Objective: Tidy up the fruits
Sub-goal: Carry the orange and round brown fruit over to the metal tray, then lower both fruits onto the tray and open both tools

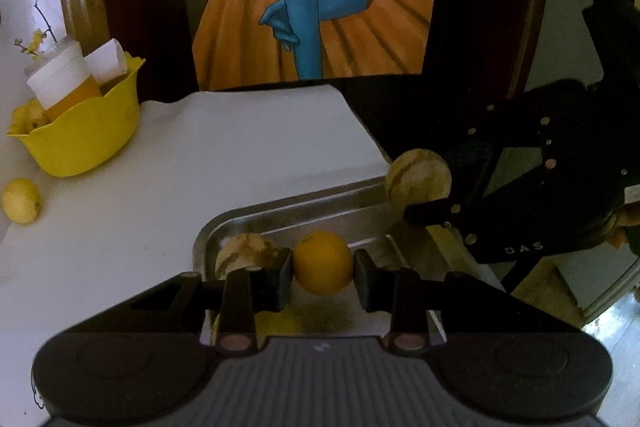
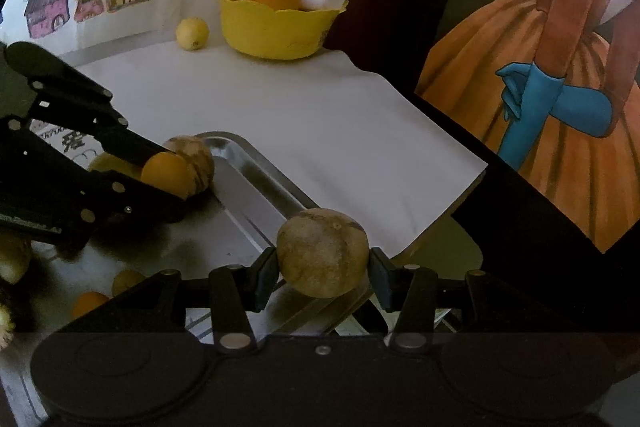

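My left gripper point(image 1: 323, 273) is shut on an orange point(image 1: 323, 262) and holds it over the steel tray point(image 1: 280, 215). It also shows in the right wrist view point(image 2: 164, 175) with the orange point(image 2: 166, 173) in it. My right gripper point(image 2: 323, 269) is shut on a brown mottled round fruit point(image 2: 323, 251) above the tray's far edge point(image 2: 256, 167); this fruit shows in the left wrist view point(image 1: 418, 179). Another brown fruit point(image 1: 244, 253) lies in the tray beside the left fingers. A yellow bowl point(image 1: 86, 131) stands at the table's back left.
A lemon point(image 1: 21, 200) lies on the white table point(image 1: 200, 155) near the bowl, which holds a white-capped jar point(image 1: 60, 79). More oranges point(image 2: 90, 303) lie in the tray. A painted picture point(image 1: 320, 7) stands behind the table. The table's right edge drops off.
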`<state>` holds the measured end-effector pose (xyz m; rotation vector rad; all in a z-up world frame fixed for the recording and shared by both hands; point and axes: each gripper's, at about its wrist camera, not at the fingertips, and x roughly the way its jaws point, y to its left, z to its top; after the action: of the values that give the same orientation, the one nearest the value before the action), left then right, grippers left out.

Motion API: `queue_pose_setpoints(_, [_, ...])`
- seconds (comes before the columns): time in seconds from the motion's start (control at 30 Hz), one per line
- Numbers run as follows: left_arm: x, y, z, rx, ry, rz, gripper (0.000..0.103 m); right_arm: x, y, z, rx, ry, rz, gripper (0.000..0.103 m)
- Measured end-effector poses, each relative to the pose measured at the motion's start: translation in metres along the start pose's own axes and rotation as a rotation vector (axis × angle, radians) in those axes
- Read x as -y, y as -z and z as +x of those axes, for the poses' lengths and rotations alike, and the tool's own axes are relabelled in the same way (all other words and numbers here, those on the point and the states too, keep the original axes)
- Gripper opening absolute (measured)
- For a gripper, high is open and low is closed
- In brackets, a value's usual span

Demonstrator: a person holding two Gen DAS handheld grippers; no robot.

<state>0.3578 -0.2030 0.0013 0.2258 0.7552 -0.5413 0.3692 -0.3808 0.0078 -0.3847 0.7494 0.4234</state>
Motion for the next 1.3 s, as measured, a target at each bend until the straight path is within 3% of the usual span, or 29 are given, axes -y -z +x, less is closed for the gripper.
queue_pose_setpoints(0.53, [0.011,-0.001,0.017,-0.090,-0.033,0.057,0.035,-0.011,0.003,0.013,-0.036,0.010,-0.110,0.051])
queue_pose_setpoints(1.3, [0.022,0.000,0.020,-0.107,-0.060,0.157,0.036,-0.017,0.003,0.018,-0.059,0.023,-0.151,0.051])
